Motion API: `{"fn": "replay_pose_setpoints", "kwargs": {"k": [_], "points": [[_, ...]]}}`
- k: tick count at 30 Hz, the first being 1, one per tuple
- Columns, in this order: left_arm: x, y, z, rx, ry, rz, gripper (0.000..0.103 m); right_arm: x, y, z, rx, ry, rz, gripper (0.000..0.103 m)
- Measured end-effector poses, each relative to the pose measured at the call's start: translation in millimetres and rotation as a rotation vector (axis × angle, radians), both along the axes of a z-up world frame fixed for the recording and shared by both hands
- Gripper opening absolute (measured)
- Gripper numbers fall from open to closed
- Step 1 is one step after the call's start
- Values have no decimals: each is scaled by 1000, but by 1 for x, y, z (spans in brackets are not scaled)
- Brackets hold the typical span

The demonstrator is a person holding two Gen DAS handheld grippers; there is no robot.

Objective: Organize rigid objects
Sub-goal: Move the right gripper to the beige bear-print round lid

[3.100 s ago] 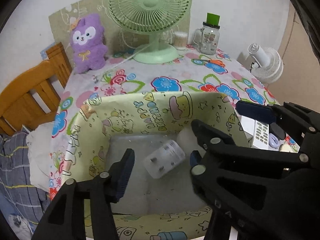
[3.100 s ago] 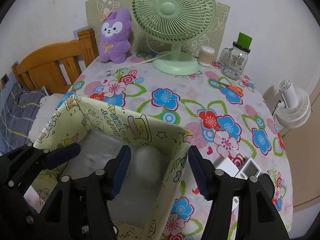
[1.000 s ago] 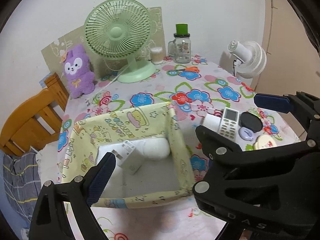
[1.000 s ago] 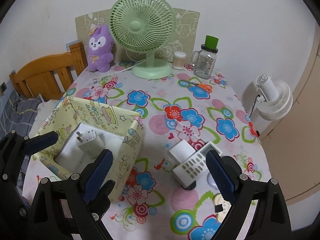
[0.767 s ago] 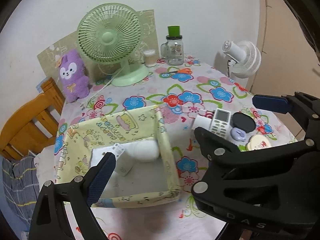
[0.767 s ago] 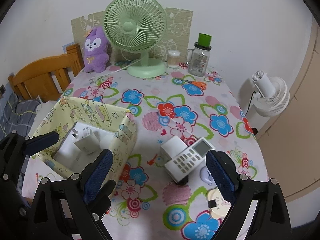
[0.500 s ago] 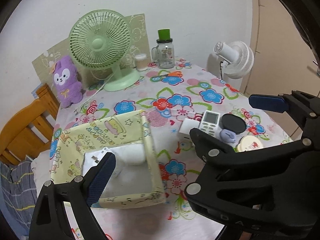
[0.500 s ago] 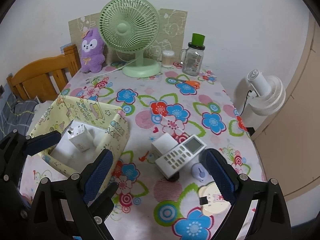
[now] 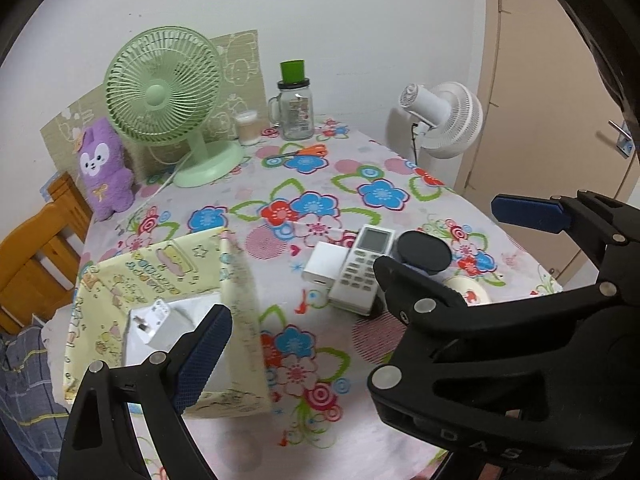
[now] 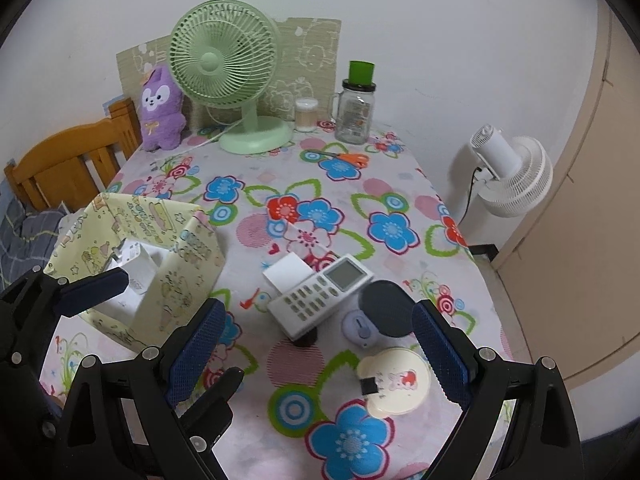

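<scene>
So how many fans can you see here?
2. A green desk fan stands at the table's back, beside the purple plush toy. A white fan stands off the table's right side, by the wall.

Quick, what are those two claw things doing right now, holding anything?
Left gripper: open, holding nothing.
Right gripper: open wide, holding nothing, above the remote control.

Mid-table clear, sides crowded
We see bare cloth (image 10: 256, 184) between box (image 10: 192, 264) and remote (image 10: 320, 296) cluster.
</scene>
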State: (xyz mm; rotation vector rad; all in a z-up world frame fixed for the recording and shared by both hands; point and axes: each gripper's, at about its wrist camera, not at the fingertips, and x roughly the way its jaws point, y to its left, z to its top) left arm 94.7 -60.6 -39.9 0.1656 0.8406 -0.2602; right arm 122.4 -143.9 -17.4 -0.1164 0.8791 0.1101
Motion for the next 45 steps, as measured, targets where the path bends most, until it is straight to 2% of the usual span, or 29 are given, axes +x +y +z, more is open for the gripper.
{"fn": "replay_pose_setpoints", "kwargs": {"k": [18, 24, 45], "points": [[4, -33, -25, -48, 44, -30, 95, -3, -44, -24, 14, 38, -28, 96], [5, -40, -36, -39, 32, -34, 95, -1, -53, -36, 18, 56, -30, 96], [19, -53, -94, -17, 108, -51, 94, 14, -74, -102, 53, 175, -35, 96]]}}
